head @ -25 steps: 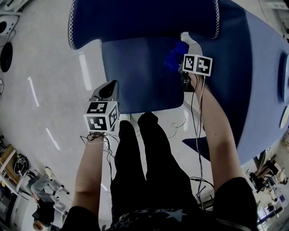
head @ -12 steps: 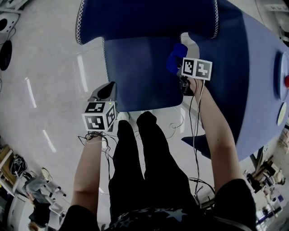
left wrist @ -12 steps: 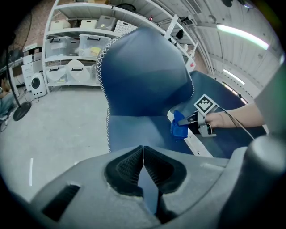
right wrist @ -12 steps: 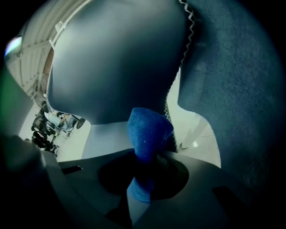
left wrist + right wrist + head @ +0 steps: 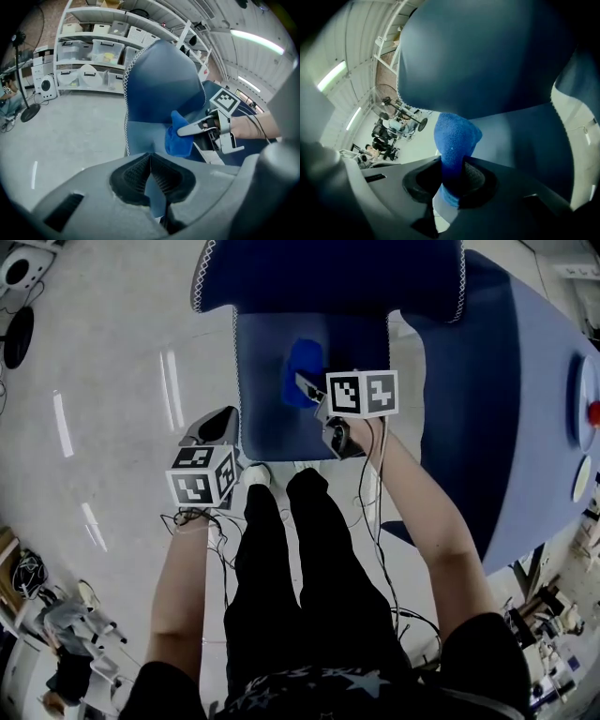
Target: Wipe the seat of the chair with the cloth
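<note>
Right gripper view showed right tongs [image 5: 452, 180] clamped on the cloth [image 5: 454, 136] over the seat [image 5: 262, 399]; left tongs [image 5: 151, 173] closed, empty.

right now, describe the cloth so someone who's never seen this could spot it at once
Find the dark blue chair in front of the person and look at its seat. Over the seat, a bright blue fuzzy cloth is pinched in the right gripper. It alone is bright and fuzzy against the smooth, darker seat.
</note>
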Motion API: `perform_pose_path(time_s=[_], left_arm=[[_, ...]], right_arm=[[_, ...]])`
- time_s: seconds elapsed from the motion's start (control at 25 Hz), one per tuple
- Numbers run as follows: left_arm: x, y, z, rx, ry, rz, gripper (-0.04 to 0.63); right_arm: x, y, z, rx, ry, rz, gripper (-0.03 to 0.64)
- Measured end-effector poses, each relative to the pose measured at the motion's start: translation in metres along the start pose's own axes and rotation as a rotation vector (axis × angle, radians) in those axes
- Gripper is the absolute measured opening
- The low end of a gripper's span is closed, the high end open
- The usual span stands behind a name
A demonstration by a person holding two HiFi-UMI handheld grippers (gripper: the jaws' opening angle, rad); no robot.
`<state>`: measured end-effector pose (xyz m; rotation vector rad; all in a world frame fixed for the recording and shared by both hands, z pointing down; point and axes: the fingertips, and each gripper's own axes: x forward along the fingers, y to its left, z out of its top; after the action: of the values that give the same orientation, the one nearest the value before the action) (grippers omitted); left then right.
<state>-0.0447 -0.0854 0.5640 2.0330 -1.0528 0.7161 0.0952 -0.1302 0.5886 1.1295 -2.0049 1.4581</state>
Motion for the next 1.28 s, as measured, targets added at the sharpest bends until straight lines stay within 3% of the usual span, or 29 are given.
perform_pose_path(time_s=[0.16, 0.36, 0.64, 0.92, 1.28], left_arm=[[-0.011, 0.002, -0.003, -0.016, -0.002, 0.016, 0.020], [-0.011, 0.010, -0.016, -0.029, 0.019, 0.030, 0.020], [-0.006, 0.014, -0.038, -0.054, 0.050, 0.035, 0.020], [-0.003, 0.012, -0.042, -0.060, 0.064, 0.017, 0.020], [0.003, -0.009, -0.048, -0.011, 0.111, -0.058, 0.020]], right_arm=[[0.026, 0.044, -0.021, -0.023, 0.077, 0.100, 0.071], [0.068, 0.059, -0.045, -0.018, 0.157, 0.136, 0.072], [0.093, 0.033, -0.065, -0.042, 0.222, 0.060, 0.072], [0.092, -0.003, -0.070, 0.000, 0.205, 0.023, 0.072], [0.047, -0.043, -0.075, 0.042, 0.191, -0.118, 0.072]])
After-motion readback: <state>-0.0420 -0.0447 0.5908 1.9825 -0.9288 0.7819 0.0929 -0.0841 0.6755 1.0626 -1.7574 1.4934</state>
